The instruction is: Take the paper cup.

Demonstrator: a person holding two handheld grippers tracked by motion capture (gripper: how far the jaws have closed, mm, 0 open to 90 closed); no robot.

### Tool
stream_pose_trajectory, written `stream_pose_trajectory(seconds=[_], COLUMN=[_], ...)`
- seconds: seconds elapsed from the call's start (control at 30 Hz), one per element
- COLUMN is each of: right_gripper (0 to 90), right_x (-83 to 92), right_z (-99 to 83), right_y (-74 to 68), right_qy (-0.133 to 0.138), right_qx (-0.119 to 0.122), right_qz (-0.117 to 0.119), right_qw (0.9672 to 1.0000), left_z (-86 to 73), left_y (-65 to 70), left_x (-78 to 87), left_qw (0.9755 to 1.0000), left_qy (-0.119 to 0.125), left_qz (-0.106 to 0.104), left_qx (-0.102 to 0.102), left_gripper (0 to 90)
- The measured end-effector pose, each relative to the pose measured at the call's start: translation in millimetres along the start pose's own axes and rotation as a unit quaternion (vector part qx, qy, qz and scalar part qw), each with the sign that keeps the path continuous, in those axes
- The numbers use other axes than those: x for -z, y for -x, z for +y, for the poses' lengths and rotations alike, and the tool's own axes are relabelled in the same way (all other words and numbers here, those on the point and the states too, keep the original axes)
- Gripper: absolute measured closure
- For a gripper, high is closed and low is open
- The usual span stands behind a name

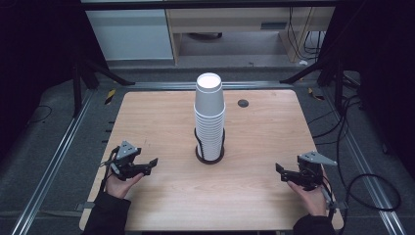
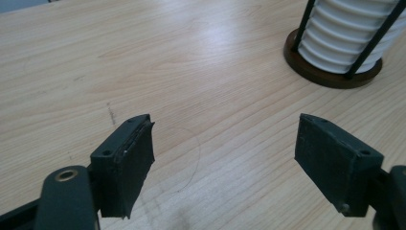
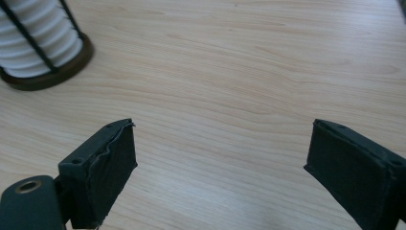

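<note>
While the stack of cups stood untouched in its holder, nothing looked begun: left gripper and right gripper (jaws spread, empty) flanked it, well apart.

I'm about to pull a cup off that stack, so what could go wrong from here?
The cup stack rises well above its wire holder, so a sideways tug near the top could tip it. The nested cups look tight; several may lift together. Both the left tongs and right tongs are open and far off, so a hasty reach might knock it.
</note>
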State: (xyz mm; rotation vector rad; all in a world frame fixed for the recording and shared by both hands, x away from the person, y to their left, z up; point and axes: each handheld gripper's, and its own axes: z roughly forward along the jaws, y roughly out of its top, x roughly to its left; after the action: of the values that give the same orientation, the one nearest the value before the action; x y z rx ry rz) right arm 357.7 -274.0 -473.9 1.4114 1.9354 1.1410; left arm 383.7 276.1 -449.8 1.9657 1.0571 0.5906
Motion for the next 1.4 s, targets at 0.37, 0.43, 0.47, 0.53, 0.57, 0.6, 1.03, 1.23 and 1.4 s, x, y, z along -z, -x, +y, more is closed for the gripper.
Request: stream_pose_trajectory(seconds=[0.37, 0.43, 0.47, 0.53, 0.57, 0.6, 1.03, 1.23, 1.4], right_gripper=[10.6, 10.5, 10.6, 10.5, 10.6, 10.5, 7.7, 7.3, 6.7], right_x=[7.4, 8.1, 10.0, 12.3, 14.4, 15.9, 35.6, 36.7, 30.4], right_z=[19.8, 23.1, 28.9, 35.8, 42.2, 47.9, 125.0, 151.2, 164.0], right_y=[-19.2, -20.7, -23.4, -25.4, -27.5, -29.5, -67.8, -86.5, -107.0], right_qy=[0.057, 0.062, 0.068, 0.075, 0.085, 0.092, 0.176, 0.195, 0.196], right_qx=[0.017, 0.021, 0.026, 0.031, 0.033, 0.034, 0.065, 0.077, 0.096], right_qz=[0.02, 0.025, 0.025, 0.029, 0.031, 0.034, 0.09, 0.115, 0.13], right_qw=[0.998, 0.9976, 0.997, 0.9963, 0.9953, 0.9946, 0.978, 0.9711, 0.9671], left_z=[-0.1, 0.2, 0.3, 1.3, 1.9, 2.2, 3.4, 3.5, 3.4], left_y=[-4.9, -4.9, -4.6, -4.5, -5.0, -5.4, -3.7, -1.8, -0.7], left_x=[2.9, 3.2, 3.6, 4.4, 4.9, 5.1, 5.1, 4.0, 2.8], left_qw=[0.9997, 0.9997, 0.9997, 0.9997, 0.9997, 0.9997, 0.9998, 0.9999, 0.9999], left_qy=[0.008, 0.006, 0.005, 0.002, 0.0, -0.004, 0.0, 0.002, 0.002], left_qz=[0.01, 0.011, 0.013, 0.012, 0.009, 0.005, 0.005, -0.002, -0.006], left_qx=[0.02, 0.022, 0.022, 0.022, 0.023, 0.024, 0.019, 0.016, 0.016], left_gripper=[29.4, 28.6, 27.8, 27.5, 26.4, 25.5, 21.0, 20.4, 19.8])
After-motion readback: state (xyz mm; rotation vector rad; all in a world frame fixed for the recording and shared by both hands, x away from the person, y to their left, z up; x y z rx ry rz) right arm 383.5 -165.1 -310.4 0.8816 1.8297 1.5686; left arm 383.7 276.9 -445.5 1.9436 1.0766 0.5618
